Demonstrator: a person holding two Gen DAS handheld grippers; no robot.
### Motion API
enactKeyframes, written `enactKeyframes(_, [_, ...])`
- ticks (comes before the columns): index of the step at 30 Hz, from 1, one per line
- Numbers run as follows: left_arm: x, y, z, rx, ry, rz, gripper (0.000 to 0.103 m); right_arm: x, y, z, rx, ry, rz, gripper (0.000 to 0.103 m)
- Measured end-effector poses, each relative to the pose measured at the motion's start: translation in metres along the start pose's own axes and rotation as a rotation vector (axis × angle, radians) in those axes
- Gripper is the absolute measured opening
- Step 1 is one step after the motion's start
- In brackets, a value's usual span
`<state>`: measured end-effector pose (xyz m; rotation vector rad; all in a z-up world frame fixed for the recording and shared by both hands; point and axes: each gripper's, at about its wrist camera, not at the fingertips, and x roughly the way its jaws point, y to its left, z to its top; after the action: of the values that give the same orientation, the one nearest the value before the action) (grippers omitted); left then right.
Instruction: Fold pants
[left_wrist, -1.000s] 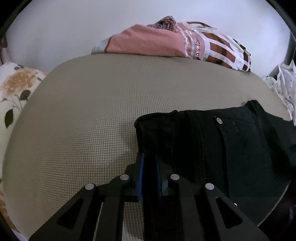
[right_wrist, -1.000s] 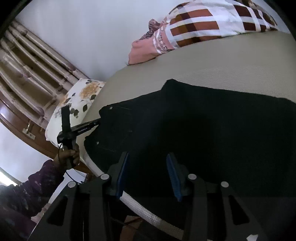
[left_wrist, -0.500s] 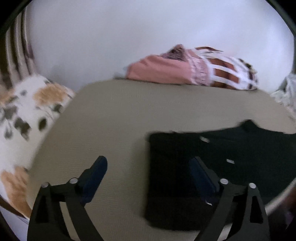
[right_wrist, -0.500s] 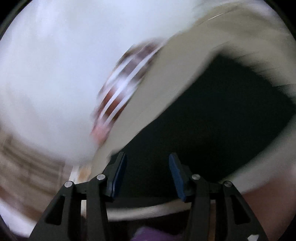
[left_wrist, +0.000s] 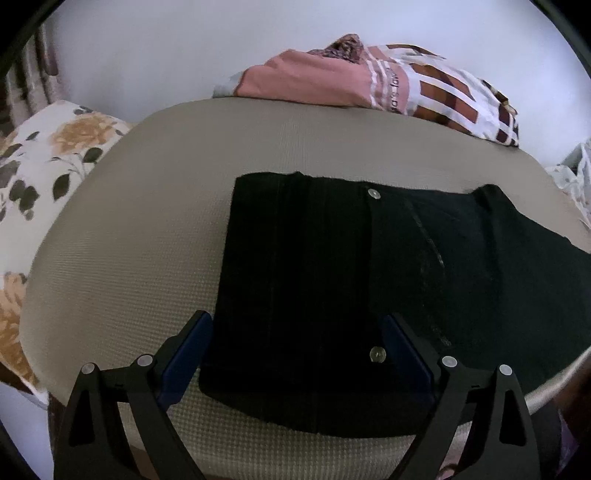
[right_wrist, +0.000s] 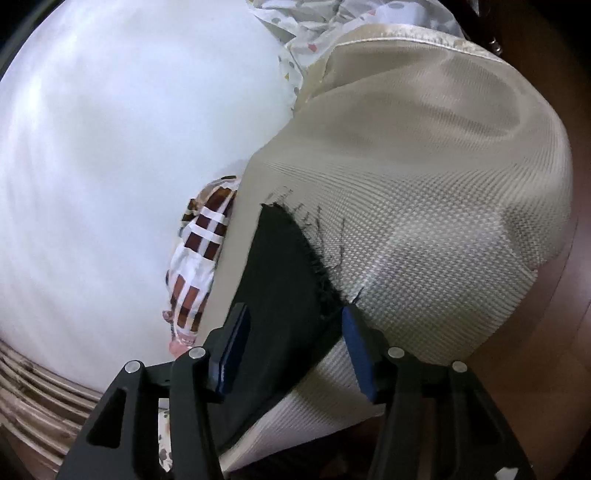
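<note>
The left tongs (left_wrist: 295, 354) stand spread wide and released above the near end of the black denim pants (left_wrist: 369, 277), their blue-padded fingers (left_wrist: 186, 352) straddling the waistband end without pressing on it; one pad hangs over the bare bed cover at the left, the other over the dark cloth at the right. The pants lie flat on the beige woven-textured bed cover (left_wrist: 129, 240), waist end toward the left with two small metal buttons showing (one near the far edge, one close to the right pad), and the legs run off to the right. The right tongs (right_wrist: 291, 350) have just been opening and now stand parted, grasping nothing: the frayed black hem of a pant leg (right_wrist: 284, 266) lies between the two blue pads (right_wrist: 232, 350), but neither pad presses on it, and loose threads from the hem spread over the bed cover (right_wrist: 424, 184). Farther out in the left wrist view, a heap of pink and brown-and-white checked clothes (left_wrist: 369, 85) sits at the far edge of the bed against a white wall (left_wrist: 166, 48), and a white pillow with orange flowers (left_wrist: 44, 166) lies at the left. The right wrist view shows that checked cloth (right_wrist: 199, 258) beyond the hem and a white dotted fabric (right_wrist: 325, 22) at the far end.
</note>
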<state>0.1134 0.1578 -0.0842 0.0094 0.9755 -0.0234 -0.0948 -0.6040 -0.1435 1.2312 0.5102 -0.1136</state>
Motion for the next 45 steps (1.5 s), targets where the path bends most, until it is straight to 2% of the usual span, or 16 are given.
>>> enactKeyframes(4, [-0.005,-0.003,0.002,-0.017,-0.029,0.007,0.093,0.006,-0.004,-0.005,0.010,-0.002,-0.011,0.052])
enactKeyframes(7, [-0.002,-0.008,0.001,-0.015,-0.012,0.015,0.093,0.011,-0.001,-0.011,0.013,0.008,0.007,0.052])
enactKeyframes(10, [-0.003,-0.018,0.001,0.017,-0.005,0.033,0.093,0.010,0.013,-0.015,-0.018,0.021,0.102,0.052])
enactKeyframes(11, [-0.004,-0.020,0.001,0.026,-0.008,0.032,0.093,0.007,0.018,-0.015,-0.040,0.008,0.103,0.052])
enactKeyframes(13, [-0.006,-0.025,0.001,0.051,-0.017,0.032,0.093,0.004,0.022,-0.013,-0.082,-0.003,0.022,0.052])
enactKeyframes(14, [-0.006,-0.028,0.000,0.062,-0.016,0.033,0.093,0.007,0.018,-0.012,-0.075,0.009,0.009,0.052])
enactKeyframes(17, [-0.006,-0.034,0.000,0.081,-0.010,0.040,0.093,0.012,0.005,-0.011,-0.006,0.023,0.042,0.052])
enactKeyframes(20, [-0.009,-0.040,-0.001,0.098,-0.020,0.037,0.093,0.016,0.011,-0.013,-0.021,0.015,0.054,0.052])
enactKeyframes(22, [-0.009,-0.043,-0.001,0.107,-0.024,0.045,0.093,0.023,0.020,-0.014,-0.051,0.019,0.028,0.052])
enactKeyframes(24, [-0.010,-0.046,0.000,0.111,-0.031,0.053,0.093,0.035,0.027,-0.013,-0.072,0.020,-0.030,0.049])
enactKeyframes(27, [-0.012,-0.048,0.000,0.103,-0.042,0.077,0.093,0.044,0.032,-0.014,-0.102,0.014,-0.067,0.041])
enactKeyframes(28, [-0.013,-0.049,0.000,0.101,-0.047,0.089,0.093,0.045,0.035,-0.015,-0.112,0.017,-0.088,0.034])
enactKeyframes(29, [-0.014,-0.049,0.000,0.100,-0.054,0.107,0.093,0.047,0.035,-0.016,-0.117,0.033,-0.105,0.022])
enactKeyframes(31, [-0.016,-0.050,-0.001,0.103,-0.067,0.147,0.093,0.049,0.031,-0.018,-0.123,0.046,-0.135,0.010])
enactKeyframes(35, [-0.019,-0.051,-0.003,0.126,-0.077,0.202,0.093,0.046,0.025,-0.019,-0.096,0.035,-0.117,0.008])
enactKeyframes(45, [-0.019,-0.046,-0.006,0.115,-0.072,0.233,0.093,0.047,0.026,-0.020,-0.071,0.039,-0.151,0.009])
